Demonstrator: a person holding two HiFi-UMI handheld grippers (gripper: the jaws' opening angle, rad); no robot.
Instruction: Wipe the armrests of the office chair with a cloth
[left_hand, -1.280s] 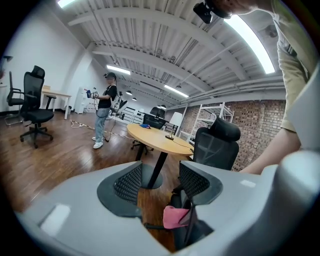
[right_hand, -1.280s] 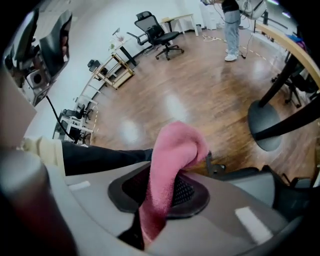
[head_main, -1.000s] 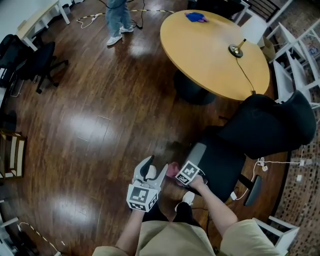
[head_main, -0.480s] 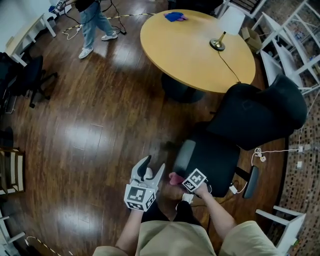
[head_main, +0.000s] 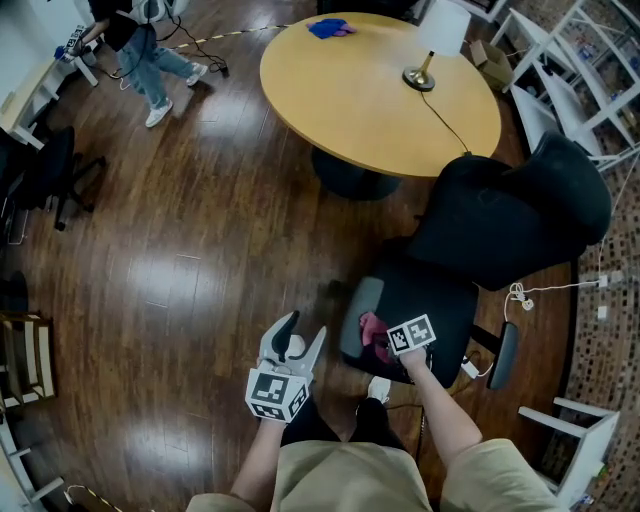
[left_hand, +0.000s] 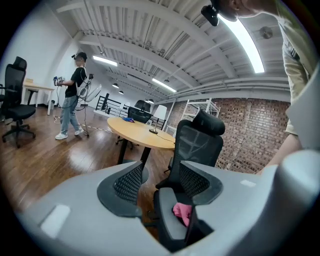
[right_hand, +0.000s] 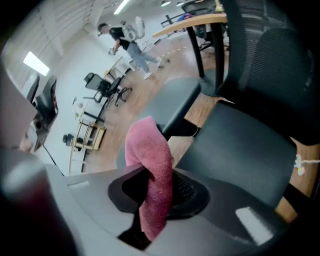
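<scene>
Pink terry cloth (right_hand: 150, 170) was clamped in the right gripper (head_main: 383, 338), over the black mesh office chair's (head_main: 500, 225) seat, just beside its grey padded armrest (head_main: 357, 318). Left gripper (head_main: 300, 338) was off the chair's armrest side, jaws apart, nothing between them.

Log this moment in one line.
left gripper: open, empty | right gripper: shut on pink cloth | place: beside grey armrest of office chair, contact unclear
</scene>
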